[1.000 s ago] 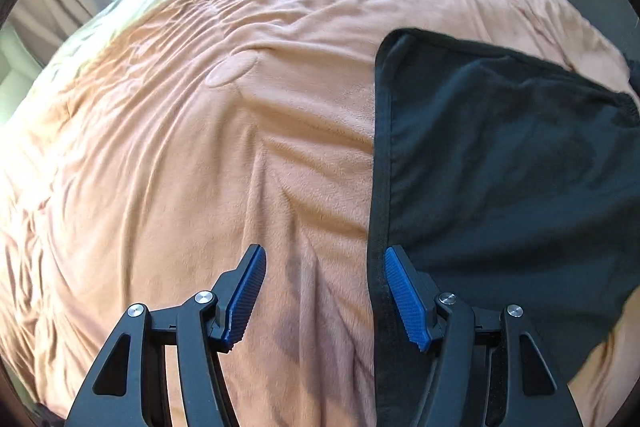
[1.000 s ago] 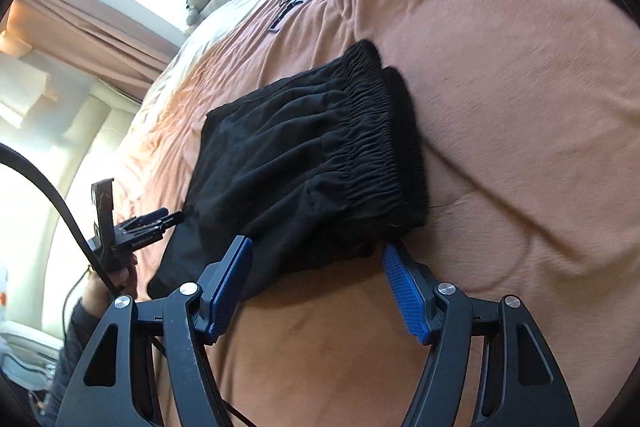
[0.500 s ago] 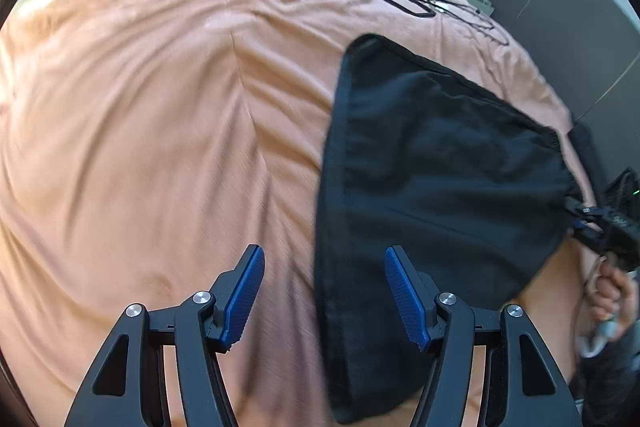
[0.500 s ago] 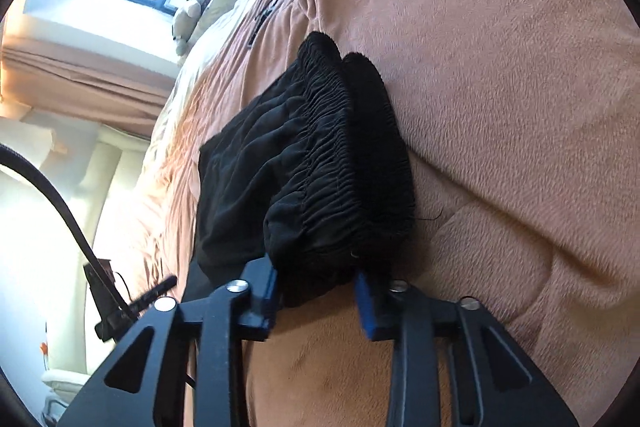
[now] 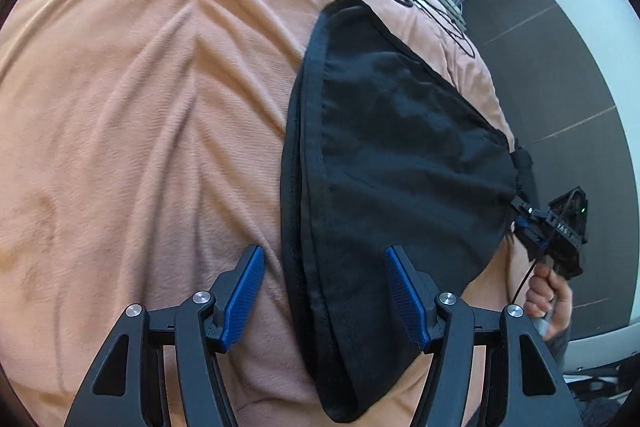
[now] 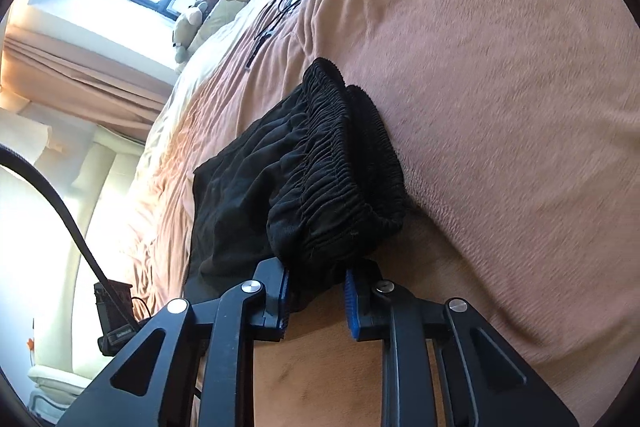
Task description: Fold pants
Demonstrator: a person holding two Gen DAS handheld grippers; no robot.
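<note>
The black pants [image 5: 400, 163] lie lengthwise on the bed [image 5: 140, 131], waistband in the closing right gripper [image 6: 316, 297], hem end between the open jaws of the left gripper [image 5: 324, 291].

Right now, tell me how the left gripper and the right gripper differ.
The left gripper stands wide open, while the right gripper is narrow and its jaws are closing. The left gripper straddles the hem edge of the black pants without pinching it; the right gripper has the bunched elastic waistband between its pads. Both have blue ribbed pads on black fingers and point down at the pants on the peach blanket.
</note>
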